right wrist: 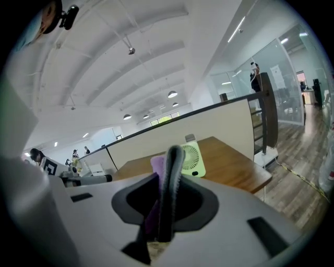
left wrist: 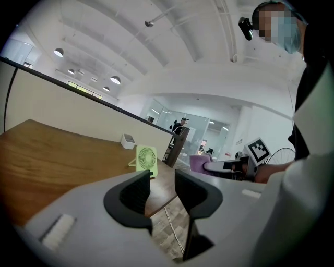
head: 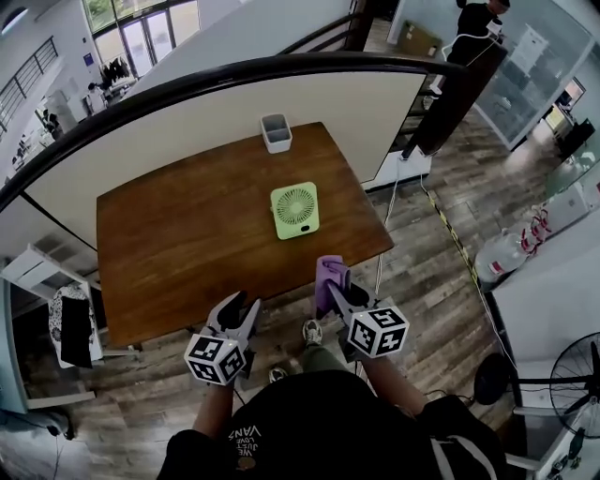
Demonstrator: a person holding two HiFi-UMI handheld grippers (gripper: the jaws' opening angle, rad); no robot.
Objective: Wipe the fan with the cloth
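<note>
On the wooden desk (head: 187, 234), the square green fan (head: 295, 210) may tip under the purple cloth (head: 326, 270) clamped in the right claw (head: 338, 280); the left claw (head: 242, 307) gapes empty.

This is an open-plan office. A wooden table (head: 178, 253) stands on a plank floor (head: 441, 281) against a white screen (head: 206, 141) topped by a curved black rail (head: 234, 70). Glass-walled rooms (head: 539, 84) line one side, with a person (head: 476, 23) standing by them. Water jugs (head: 506, 255) and a pedestal fan (head: 574, 375) sit nearby. Round lamps (left wrist: 115, 80) hang from a white vaulted ceiling (right wrist: 130, 31), and tall windows (head: 141, 37) light the far end.
</note>
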